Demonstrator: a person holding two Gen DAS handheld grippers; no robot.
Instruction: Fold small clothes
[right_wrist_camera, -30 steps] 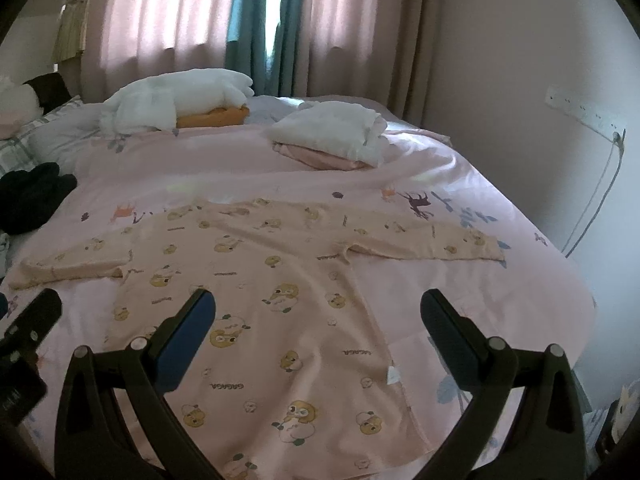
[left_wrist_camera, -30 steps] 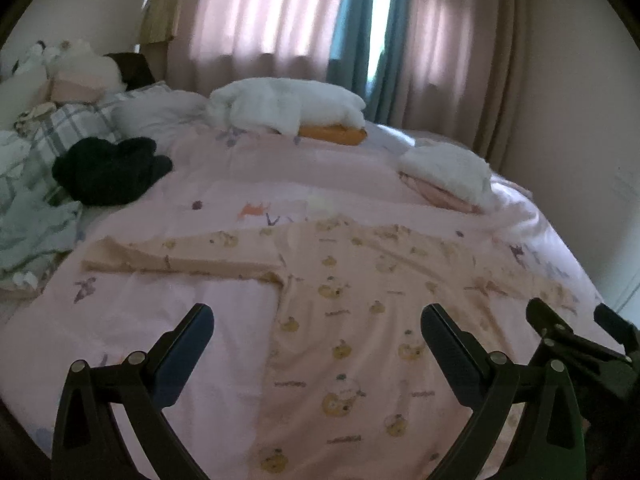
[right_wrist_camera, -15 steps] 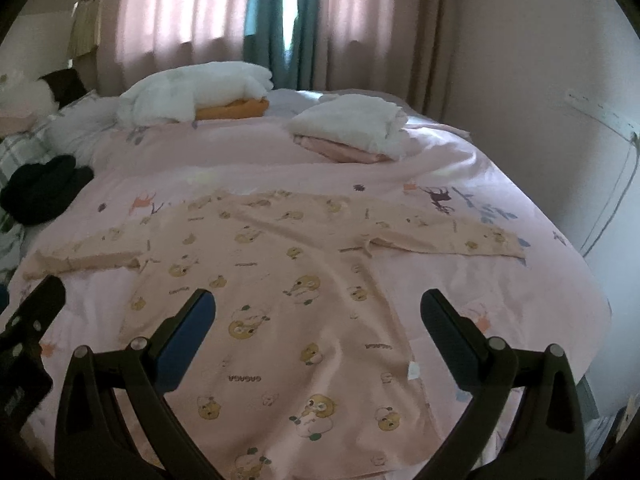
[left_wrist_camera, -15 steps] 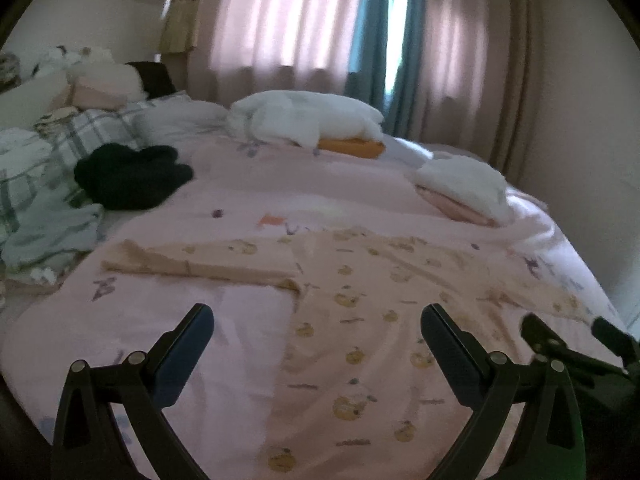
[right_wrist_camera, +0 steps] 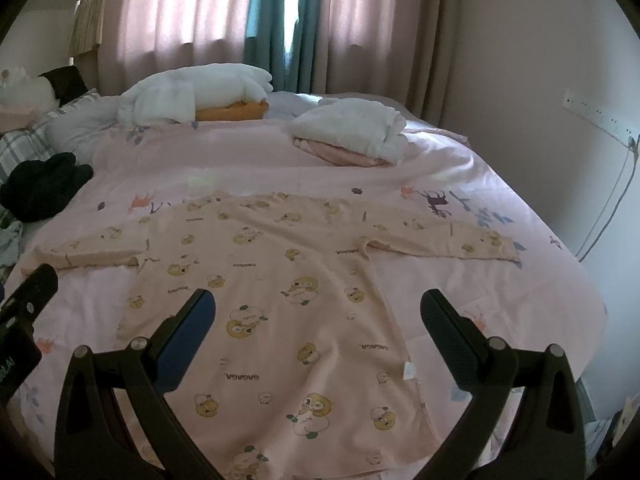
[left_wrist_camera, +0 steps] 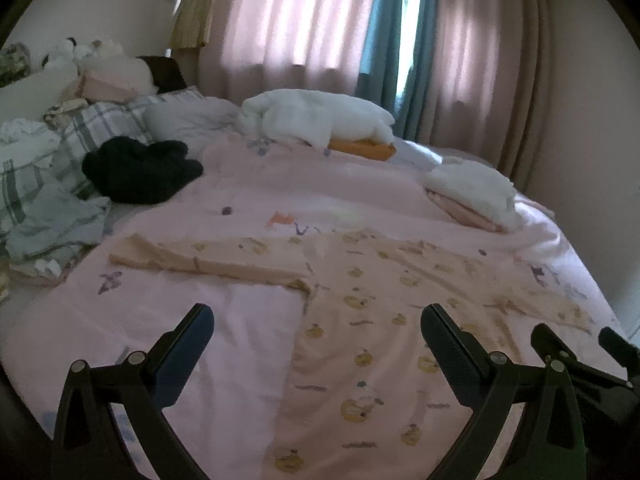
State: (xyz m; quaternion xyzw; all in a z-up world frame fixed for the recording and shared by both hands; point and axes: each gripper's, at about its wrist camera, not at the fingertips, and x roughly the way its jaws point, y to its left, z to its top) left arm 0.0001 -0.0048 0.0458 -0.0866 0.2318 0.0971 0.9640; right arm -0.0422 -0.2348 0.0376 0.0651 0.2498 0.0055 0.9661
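A small peach long-sleeved garment with bear prints (right_wrist_camera: 288,292) lies flat on the pink bedspread (right_wrist_camera: 256,160), both sleeves spread out to the sides. It also shows in the left wrist view (left_wrist_camera: 372,320), its left sleeve (left_wrist_camera: 208,258) stretched toward the pillows. My left gripper (left_wrist_camera: 316,320) is open and empty, held above the garment's left edge. My right gripper (right_wrist_camera: 316,308) is open and empty, held above the garment's lower body. The right gripper's fingers (left_wrist_camera: 560,348) show at the right edge of the left wrist view.
A folded white and pink stack (right_wrist_camera: 352,132) sits at the far right of the bed. A white bundle on an orange item (right_wrist_camera: 200,96) lies at the back. A black garment (left_wrist_camera: 136,168) and plaid pillows (left_wrist_camera: 92,132) are at the left. The wall (right_wrist_camera: 540,60) is on the right.
Both grippers have lifted and drawn back a little from the garment, so more of the bed shows. The garment has not moved. Both stay open.
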